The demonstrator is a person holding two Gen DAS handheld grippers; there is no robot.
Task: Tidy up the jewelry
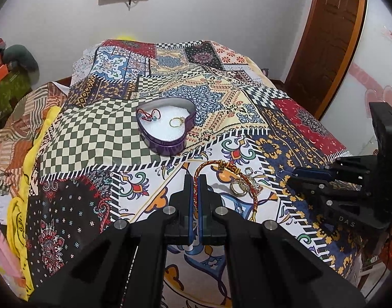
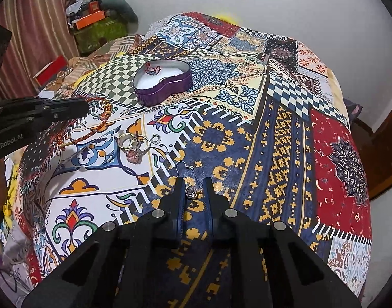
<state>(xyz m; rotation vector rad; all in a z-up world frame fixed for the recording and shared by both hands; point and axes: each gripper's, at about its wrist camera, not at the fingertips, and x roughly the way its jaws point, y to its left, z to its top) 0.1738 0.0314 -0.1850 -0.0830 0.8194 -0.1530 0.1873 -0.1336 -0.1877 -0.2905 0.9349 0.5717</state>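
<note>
Our left tool (image 1: 195,179) is clamped on the red-and-gold braided bracelet (image 1: 211,165), whose cord runs up between the pads. Our right tool (image 2: 193,183) has an earring (image 2: 193,192) between its fingers on the patterned bedspread (image 2: 273,128), but we cannot tell whether the pads press it. A cluster of rings (image 2: 134,143) lies at ten o'clock from the earring. The purple heart-shaped tin (image 2: 162,82) sits open towards twelve, holding a gold ring (image 1: 176,122).
</note>
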